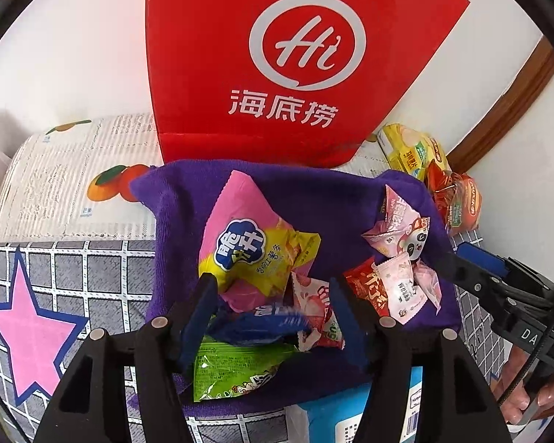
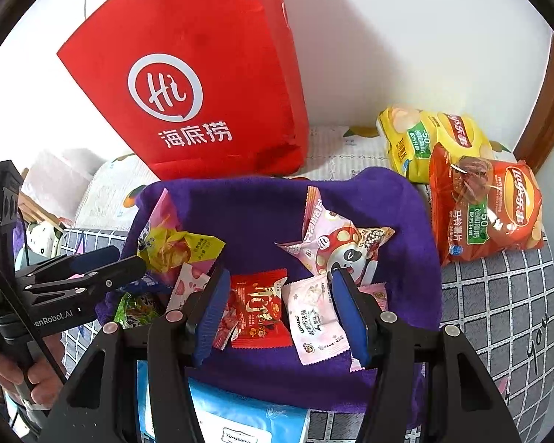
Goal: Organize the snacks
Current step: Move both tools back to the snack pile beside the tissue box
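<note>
The snacks lie piled on a purple towel (image 2: pixel 240 217) spread on the bed, a red bag (image 2: pixel 203 85) at its far edge. The left gripper (image 1: pixel 273 313) is parted around a blue packet (image 1: pixel 269 319), not pressing it; best to lift clear slowly. The right gripper (image 2: pixel 277 306) straddles the red packet (image 2: pixel 258 310) and white packet (image 2: pixel 314 317), pads apart. Both point steeply down.

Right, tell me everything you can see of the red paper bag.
The red paper bag stands upright at the back, close to the white wall, behind the purple towel. It looks like stiff, slightly creased paper, with a white circled "Hi" logo and white Chinese characters on its front. Its base rests on the fruit-print cover. Neither gripper touches it.
</note>
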### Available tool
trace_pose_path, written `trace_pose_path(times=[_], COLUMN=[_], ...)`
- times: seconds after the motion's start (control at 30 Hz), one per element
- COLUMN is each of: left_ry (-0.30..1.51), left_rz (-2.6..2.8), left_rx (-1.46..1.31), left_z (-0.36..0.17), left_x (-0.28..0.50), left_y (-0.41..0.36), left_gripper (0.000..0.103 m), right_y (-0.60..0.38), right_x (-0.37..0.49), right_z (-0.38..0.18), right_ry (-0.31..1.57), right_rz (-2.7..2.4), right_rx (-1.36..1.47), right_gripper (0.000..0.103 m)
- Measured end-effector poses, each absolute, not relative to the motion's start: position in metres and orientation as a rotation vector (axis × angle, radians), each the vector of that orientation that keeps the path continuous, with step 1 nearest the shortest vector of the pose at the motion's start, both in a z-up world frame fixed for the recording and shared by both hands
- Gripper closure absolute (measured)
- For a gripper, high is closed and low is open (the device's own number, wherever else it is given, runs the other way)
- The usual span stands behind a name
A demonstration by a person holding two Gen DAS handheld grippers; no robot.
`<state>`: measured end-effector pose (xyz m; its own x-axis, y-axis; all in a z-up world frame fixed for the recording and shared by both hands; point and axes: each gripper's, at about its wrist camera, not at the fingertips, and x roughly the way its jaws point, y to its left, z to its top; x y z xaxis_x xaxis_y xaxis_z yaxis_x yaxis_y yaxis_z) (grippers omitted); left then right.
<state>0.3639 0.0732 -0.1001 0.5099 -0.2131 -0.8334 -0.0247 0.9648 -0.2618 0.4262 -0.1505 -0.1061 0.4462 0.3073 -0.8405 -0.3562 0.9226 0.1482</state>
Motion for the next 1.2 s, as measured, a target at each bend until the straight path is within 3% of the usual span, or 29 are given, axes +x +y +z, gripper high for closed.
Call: trace_pose_path(times=[0.6,0.97,1.0,1.1,1.2], left_ry=[0.955,0.811,0.799,0.804,0.807], left_rz=[-0.154,-0.212,-0.219,-0.228,-0.223], left_rx=[-0.271,-0.205,-0.200,-0.210,-0.199], left_z=[-0.067,-0.017,-0.013,-0.010,-0.010], left_x=[0.342,0.296,0.289,0.272,0.249], left_y=[0.071,0.048,0.047,0.049,0.056], left_gripper=[0.042,0.038,0.036,0.036,0.036], right_y=[-0.156,-0.176,-0.176,-0.173,-0.163], right_x=[0.366,0.268,0.256,0.228,0.202], right_z=[-0.049,-0.096,-0.102,-0.118,-0.138], right_ry=[0.793,0.952,0.962,0.969,0.977], right_rz=[0.298,0.361,0.385,0.446,0.492], right_rx=[-0.084,-0.042,-0.028,-0.002,-0.010], right_gripper=[0.046,0.045,0.045,0.027,0.026])
